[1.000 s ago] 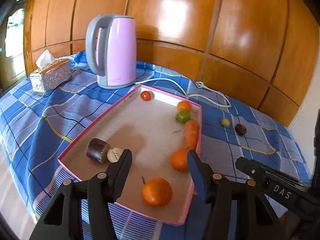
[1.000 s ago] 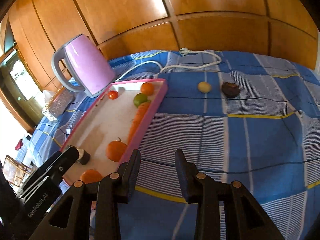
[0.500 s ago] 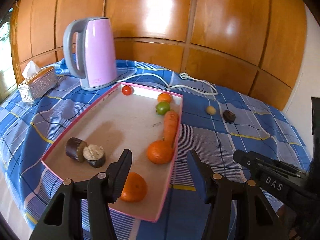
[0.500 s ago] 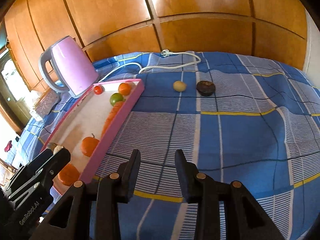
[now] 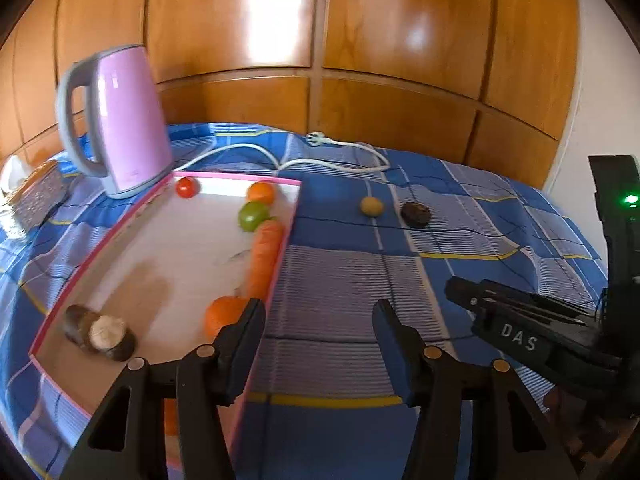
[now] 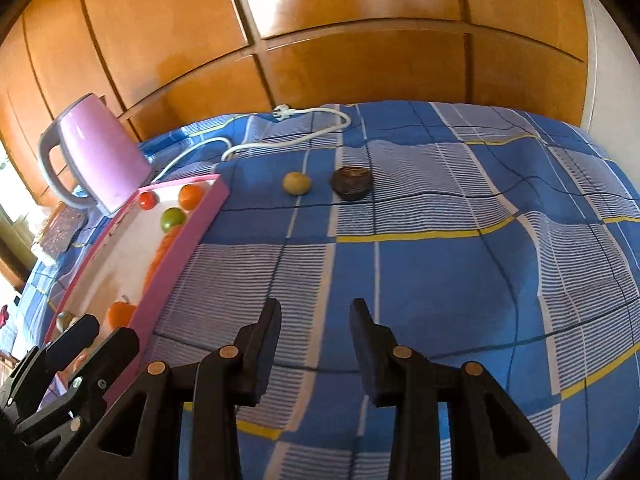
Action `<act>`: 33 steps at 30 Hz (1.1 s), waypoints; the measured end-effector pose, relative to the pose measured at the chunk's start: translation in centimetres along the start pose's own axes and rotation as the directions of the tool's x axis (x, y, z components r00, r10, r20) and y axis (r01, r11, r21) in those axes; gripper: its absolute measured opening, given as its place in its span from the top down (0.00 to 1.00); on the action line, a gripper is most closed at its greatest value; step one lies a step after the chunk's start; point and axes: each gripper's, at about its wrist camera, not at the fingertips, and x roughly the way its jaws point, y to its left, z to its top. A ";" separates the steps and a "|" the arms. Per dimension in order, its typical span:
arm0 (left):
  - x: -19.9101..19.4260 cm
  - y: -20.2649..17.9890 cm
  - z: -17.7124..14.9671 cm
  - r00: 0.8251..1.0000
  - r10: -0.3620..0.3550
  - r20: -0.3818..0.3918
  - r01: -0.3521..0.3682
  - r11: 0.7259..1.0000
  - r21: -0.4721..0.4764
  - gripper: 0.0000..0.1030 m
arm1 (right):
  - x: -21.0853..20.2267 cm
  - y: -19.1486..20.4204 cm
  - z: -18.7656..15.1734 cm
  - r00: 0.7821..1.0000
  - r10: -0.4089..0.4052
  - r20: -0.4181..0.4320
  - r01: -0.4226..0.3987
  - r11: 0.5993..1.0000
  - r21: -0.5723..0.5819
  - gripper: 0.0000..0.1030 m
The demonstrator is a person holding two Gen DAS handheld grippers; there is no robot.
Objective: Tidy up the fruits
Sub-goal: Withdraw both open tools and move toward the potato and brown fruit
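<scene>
A pink-rimmed tray (image 5: 289, 216) (image 6: 192, 236) on the blue checked cloth holds a carrot (image 5: 265, 256), a green fruit (image 5: 253, 216), oranges (image 5: 261, 193), a red tomato (image 5: 187, 187) and dark cut pieces (image 5: 100, 332). A small yellow fruit (image 5: 372, 206) (image 6: 297, 183) and a dark brown fruit (image 5: 416, 214) (image 6: 352, 182) lie on the cloth right of the tray. My left gripper (image 5: 318, 316) is open and empty by the tray's right wall. My right gripper (image 6: 314, 316) is open and empty over the cloth, well short of the two loose fruits.
A pink kettle (image 5: 116, 120) (image 6: 94, 160) stands behind the tray, its white cord (image 5: 320, 156) trailing along the back. A tissue box (image 5: 36, 196) sits at far left. Wooden panels (image 5: 320, 40) back the surface. The right gripper's body (image 5: 532, 336) shows at lower right.
Both grippers have swung right, away from the tray and toward the two loose fruits. Both stay open and empty. No fruit has moved.
</scene>
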 end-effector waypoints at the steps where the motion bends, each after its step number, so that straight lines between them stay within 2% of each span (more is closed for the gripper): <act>1: 0.2 -0.2 0.1 1.000 -0.006 -0.003 0.006 1.000 0.001 0.47 | 0.2 -0.2 0.1 1.000 -0.003 0.000 0.003 1.000 0.002 0.65; 17: 6.3 -2.5 3.5 0.998 -0.042 -0.056 0.041 0.999 -0.014 0.57 | 3.6 -1.9 3.1 1.000 -0.013 -0.003 0.013 1.000 0.025 0.65; 33: 12.2 -2.8 6.5 0.994 -0.046 -0.098 0.041 0.997 -0.058 0.60 | 8.2 -3.6 7.9 1.000 -0.019 -0.024 0.020 0.999 0.038 0.65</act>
